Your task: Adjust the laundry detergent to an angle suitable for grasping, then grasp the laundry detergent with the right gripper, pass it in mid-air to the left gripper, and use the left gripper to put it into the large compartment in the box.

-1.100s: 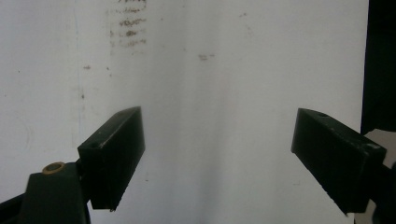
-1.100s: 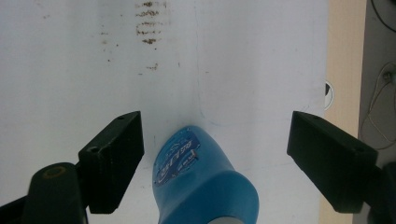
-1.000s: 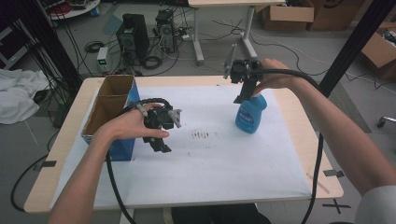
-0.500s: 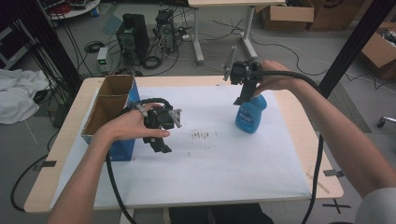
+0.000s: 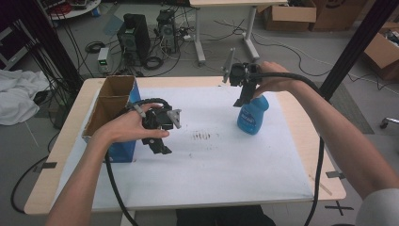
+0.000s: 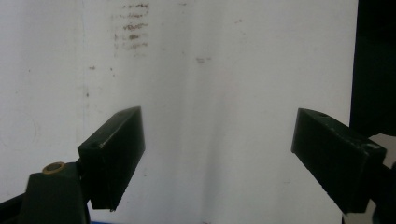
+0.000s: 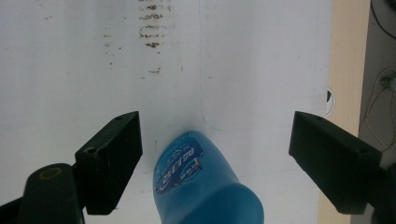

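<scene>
A blue plastic bottle [image 5: 252, 117] stands on the white sheet [image 5: 216, 165] at the right of the table. My right gripper [image 5: 243, 100] hangs just above it, open. In the right gripper view the bottle [image 7: 205, 189] rises between the two wide-apart jaws, touching neither, and my right gripper [image 7: 217, 135] holds nothing. My left gripper [image 5: 161, 148] hovers over the sheet's left part, beside the box, and points down. In the left gripper view my left gripper [image 6: 219, 135] is open, with bare sheet between its fingers.
An open cardboard box with blue sides [image 5: 113, 115] stands at the table's left. Brown smudges [image 5: 202, 136] mark the sheet's middle, and the smudges [image 6: 133, 28] lie beyond the left jaws. The wooden table edge [image 7: 345, 70] runs right of the sheet. Cables trail from both grippers.
</scene>
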Demonstrator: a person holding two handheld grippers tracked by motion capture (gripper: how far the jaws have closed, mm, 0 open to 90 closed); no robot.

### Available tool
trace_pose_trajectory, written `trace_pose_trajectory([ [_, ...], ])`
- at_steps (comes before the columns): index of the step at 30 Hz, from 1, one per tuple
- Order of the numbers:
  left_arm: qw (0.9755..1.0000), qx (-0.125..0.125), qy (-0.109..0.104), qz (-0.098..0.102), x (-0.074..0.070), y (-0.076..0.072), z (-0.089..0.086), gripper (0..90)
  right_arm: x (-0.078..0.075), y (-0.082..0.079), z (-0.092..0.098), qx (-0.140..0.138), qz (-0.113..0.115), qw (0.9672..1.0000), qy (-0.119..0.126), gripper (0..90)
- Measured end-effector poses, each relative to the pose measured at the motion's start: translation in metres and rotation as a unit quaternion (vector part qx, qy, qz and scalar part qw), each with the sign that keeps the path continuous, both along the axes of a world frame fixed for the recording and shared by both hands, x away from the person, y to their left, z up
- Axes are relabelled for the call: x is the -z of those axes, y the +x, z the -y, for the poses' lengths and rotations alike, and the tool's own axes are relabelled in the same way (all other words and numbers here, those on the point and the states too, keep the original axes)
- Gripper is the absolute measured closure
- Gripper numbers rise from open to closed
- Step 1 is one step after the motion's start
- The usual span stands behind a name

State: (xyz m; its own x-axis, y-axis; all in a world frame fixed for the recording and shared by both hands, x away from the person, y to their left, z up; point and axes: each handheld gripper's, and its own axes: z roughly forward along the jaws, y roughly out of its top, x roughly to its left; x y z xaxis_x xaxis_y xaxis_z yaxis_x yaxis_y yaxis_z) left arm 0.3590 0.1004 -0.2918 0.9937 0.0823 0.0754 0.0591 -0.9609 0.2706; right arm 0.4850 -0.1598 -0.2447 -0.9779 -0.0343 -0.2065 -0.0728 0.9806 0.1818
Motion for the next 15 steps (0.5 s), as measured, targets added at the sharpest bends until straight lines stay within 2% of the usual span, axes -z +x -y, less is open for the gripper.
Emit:
trace_pose_trajectory([
  [8, 1.0, -0.002, -0.004, 0.002, -0.0014, 0.0, 0.0005, 18.0, -0.0018, -0.0006, 0.0009, 0.004, 0.002, 1.0, 0.003, 17.2],
  [15, 1.0, 0.0, 0.0, 0.0, 0.0011, 0.0007, 0.0004, 18.0, -0.0006, -0.0001, 0.0015, 0.006, 0.0, 1.0, 0.006, 16.9],
])
